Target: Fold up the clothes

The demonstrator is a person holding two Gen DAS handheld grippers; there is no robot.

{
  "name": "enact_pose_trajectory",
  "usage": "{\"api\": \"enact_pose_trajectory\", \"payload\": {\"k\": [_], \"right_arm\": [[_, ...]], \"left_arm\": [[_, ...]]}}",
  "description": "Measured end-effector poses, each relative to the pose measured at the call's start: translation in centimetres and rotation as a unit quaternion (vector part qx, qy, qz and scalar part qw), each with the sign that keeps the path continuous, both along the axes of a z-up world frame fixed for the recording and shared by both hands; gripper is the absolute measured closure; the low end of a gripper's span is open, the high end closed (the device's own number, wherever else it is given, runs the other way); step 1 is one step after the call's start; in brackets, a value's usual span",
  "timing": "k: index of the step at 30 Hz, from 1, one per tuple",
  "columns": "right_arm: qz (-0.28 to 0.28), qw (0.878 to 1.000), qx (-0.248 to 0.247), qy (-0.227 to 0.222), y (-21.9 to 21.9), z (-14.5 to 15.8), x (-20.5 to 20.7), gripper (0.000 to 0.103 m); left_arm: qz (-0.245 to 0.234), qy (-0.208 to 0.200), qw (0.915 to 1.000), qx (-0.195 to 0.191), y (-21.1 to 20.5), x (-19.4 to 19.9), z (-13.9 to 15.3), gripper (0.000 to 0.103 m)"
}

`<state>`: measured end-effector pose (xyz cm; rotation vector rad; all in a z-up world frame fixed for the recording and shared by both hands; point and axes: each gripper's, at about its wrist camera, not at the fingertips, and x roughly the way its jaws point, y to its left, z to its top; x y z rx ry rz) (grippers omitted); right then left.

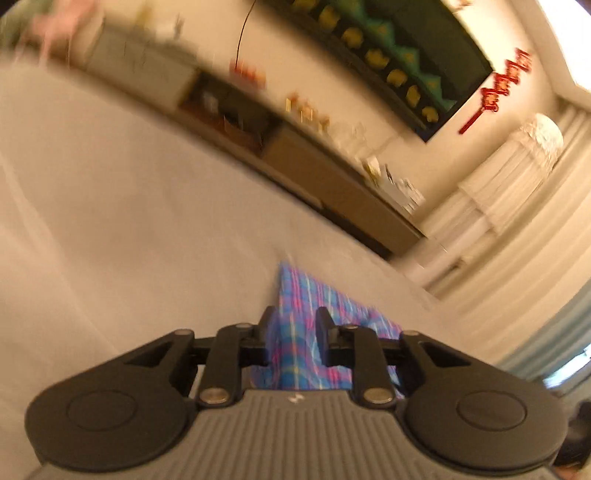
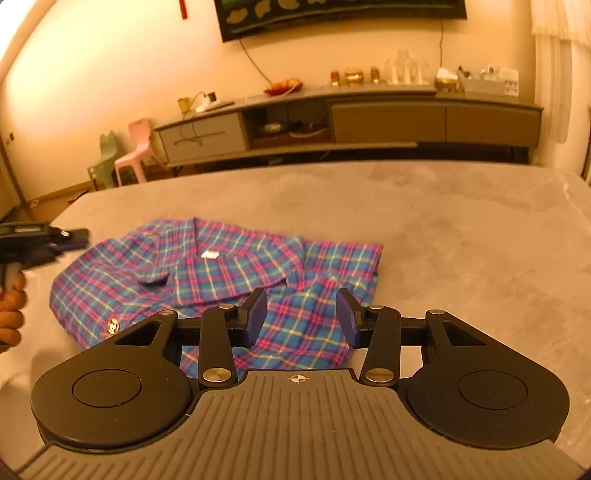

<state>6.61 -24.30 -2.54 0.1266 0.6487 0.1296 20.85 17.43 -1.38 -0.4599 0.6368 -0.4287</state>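
Soft plaid cloth shirt (image 2: 221, 273) – matt grey suede-like table cover (image 2: 461, 229), faintly mottled.

We see the left gripper (image 1: 293, 328) low at 6 o'clock, its 2 fingers (image 1: 325, 321) narrowly apart with plaid shirt (image 1: 306, 295) cloth between them; whether they pinch it we cannot tell. The pale bed surface (image 1: 110, 206) spreads toward 9 o'clock. A blurred sideboard (image 1: 314, 173) runs from 11 to 3 o'clock.

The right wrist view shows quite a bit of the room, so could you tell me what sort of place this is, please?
Most likely a home living room: a long low sideboard along the wall carries glasses and ornaments, a dark wall-mounted screen hangs above it, and small plastic chairs stand at its end.
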Motion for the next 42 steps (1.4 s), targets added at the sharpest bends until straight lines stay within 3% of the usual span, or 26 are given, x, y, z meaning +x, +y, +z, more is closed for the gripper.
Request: {"api": "enact_pose_trajectory", "payload": {"k": [3, 6, 8, 9, 11, 12, 14, 17, 21, 23, 25, 27, 30, 32, 36, 42], "right_arm": [[0.011, 0.999, -0.017, 0.033, 0.7, -1.3, 0.9, 0.064], [0.03, 0.998, -0.052, 0.035, 1.7, -2.8, 1.5, 0.065], [0.021, 0.998, -0.04, 0.041, 1.3, -2.3, 1.5, 0.067], [0.01, 0.999, -0.031, 0.039, 1.1, -1.7, 1.0, 0.067], [-0.004, 0.999, -0.019, 0.028, 0.9, -0.4, -0.4, 0.065], [-0.001, 1.0, -0.016, 0.019, 1.1, 0.0, -1.1, 0.065], [0.007, 0.999, -0.026, 0.027, 1.6, -0.4, -1.3, 0.061], [0.013, 0.998, -0.046, 0.04, 2.2, -2.5, -0.9, 0.056], [-0.019, 0.998, -0.04, 0.034, 2.0, -1.3, -1.7, 0.054], [-0.032, 0.999, -0.025, 0.021, 1.9, -0.1, -3.5, 0.047], [-0.043, 0.999, -0.02, 0.015, 2.4, 0.6, -5.4, 0.034], [-0.056, 0.998, -0.015, 0.021, 3.1, 0.9, -7.0, 0.027], [-0.061, 0.997, -0.026, 0.027, 5.1, 0.9, -9.8, 0.019], [-0.063, 0.997, -0.041, 0.025, 6.4, 0.8, -11.7, 0.011], [-0.067, 0.996, -0.049, 0.034, 7.8, 0.1, -14.1, 0.01], [-0.073, 0.995, -0.052, 0.046, 7.9, -0.3, -14.6, 0.01]], "left_arm": [[-0.025, -0.04, 0.9986, 0.026, -1.4, -2.7, 1.7, 0.082], [-0.078, 0.004, 0.9926, 0.093, -4.2, -3.2, -0.1, 0.082], [-0.081, 0.014, 0.9861, 0.144, -5.4, -3.5, -1.3, 0.089], [-0.076, 0.002, 0.9838, 0.162, -5.7, -4.0, -1.1, 0.088], [-0.063, -0.02, 0.9805, 0.185, -6.0, -5.1, -0.2, 0.077], [-0.064, -0.028, 0.9804, 0.184, -6.0, -5.6, 0.1, 0.065], [-0.078, -0.03, 0.9793, 0.185, -6.3, -6.3, 0.1, 0.051], [-0.086, -0.011, 0.9757, 0.201, -7.1, -6.2, -0.9, 0.05], [-0.071, -0.001, 0.9808, 0.182, -6.9, -7.4, 0.4, 0.05], [-0.071, -0.009, 0.9817, 0.176, -7.1, -8.4, 1.2, 0.044], [-0.077, -0.013, 0.9809, 0.178, -7.7, -9.8, 1.9, 0.022], [-0.089, -0.017, 0.9779, 0.188, -8.6, -11.5, 2.1, 0.009], [-0.107, -0.024, 0.9692, 0.22, -10.7, -14.6, 2.1, 0.0], [-0.108, -0.019, 0.9648, 0.239, -12.0, -16.1, 2.0, 0.0], [-0.094, -0.008, 0.9584, 0.269, -13.7, -18.0, 1.7, 0.0], [-0.096, 0.012, 0.9694, 0.226, -13.6, -18.8, 1.8, 0.0]]}}
